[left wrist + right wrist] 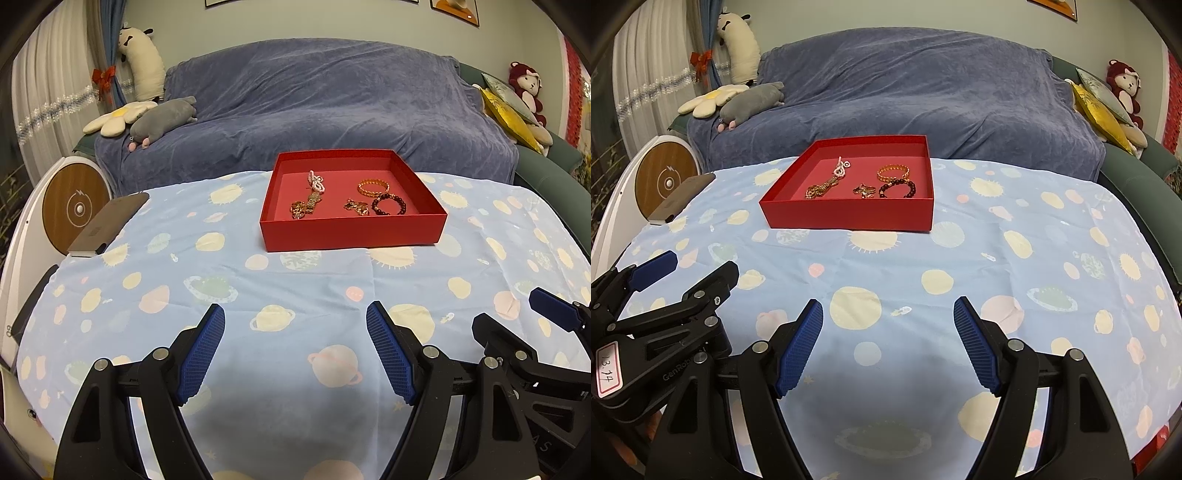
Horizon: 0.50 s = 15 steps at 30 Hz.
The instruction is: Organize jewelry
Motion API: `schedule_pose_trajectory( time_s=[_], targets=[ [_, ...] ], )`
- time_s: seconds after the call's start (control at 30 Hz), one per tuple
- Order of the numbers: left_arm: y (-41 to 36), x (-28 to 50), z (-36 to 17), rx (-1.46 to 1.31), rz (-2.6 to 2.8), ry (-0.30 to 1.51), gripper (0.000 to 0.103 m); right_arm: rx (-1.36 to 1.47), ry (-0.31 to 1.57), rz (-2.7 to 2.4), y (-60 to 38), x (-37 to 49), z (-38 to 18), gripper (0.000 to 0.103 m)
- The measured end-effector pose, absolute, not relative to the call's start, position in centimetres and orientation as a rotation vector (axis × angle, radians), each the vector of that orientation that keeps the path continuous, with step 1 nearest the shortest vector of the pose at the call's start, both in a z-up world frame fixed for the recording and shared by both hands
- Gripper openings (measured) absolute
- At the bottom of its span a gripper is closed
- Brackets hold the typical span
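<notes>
A red open box [351, 230] [846, 216] stands on the table's far side. Inside lie a pink bead piece [317, 181] [842, 168], a gold chain piece [306, 206] [822, 188], a gold bangle [373, 187] [893, 172], a small gold charm [356, 206] [864, 190] and a dark bead bracelet [388, 205] [898, 188]. My left gripper [295, 325] is open and empty near the front edge. My right gripper [888, 317] is open and empty beside it. Each shows in the other's view: the right one [517, 314], the left one [698, 271].
The table carries a light blue cloth with planet prints [258, 277] [997, 258]. A brown flat case [107, 225] [683, 197] lies at the left edge by a white round device [74, 206]. A blue-covered sofa [314, 103] with plush toys stands behind.
</notes>
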<state>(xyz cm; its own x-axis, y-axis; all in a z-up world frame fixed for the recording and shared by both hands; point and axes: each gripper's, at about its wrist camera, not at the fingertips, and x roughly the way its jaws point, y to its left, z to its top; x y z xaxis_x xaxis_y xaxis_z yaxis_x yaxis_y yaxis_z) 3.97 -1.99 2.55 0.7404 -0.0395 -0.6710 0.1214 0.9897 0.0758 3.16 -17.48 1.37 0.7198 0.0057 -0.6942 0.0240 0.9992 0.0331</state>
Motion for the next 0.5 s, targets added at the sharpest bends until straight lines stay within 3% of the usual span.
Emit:
schedule_pose_trajectory(
  time_s=[0.2, 0.33, 0.5],
  targets=[
    [-1.95, 4.01, 2.48, 0.115, -0.088, 0.739, 0.076, 0.040, 0.767, -0.014, -17.49, 3.17, 1.39, 0.071],
    [-1.69, 4.27, 2.16, 0.105, -0.074, 0.771, 0.076, 0.043, 0.757, -0.042, -17.76, 3.04, 1.47, 0.082],
    [-1.54, 4.31, 2.28, 0.090, -0.083, 0.776, 0.076, 0.054, 0.745, -0.056, -18.06, 2.92, 1.62, 0.087]
  ],
)
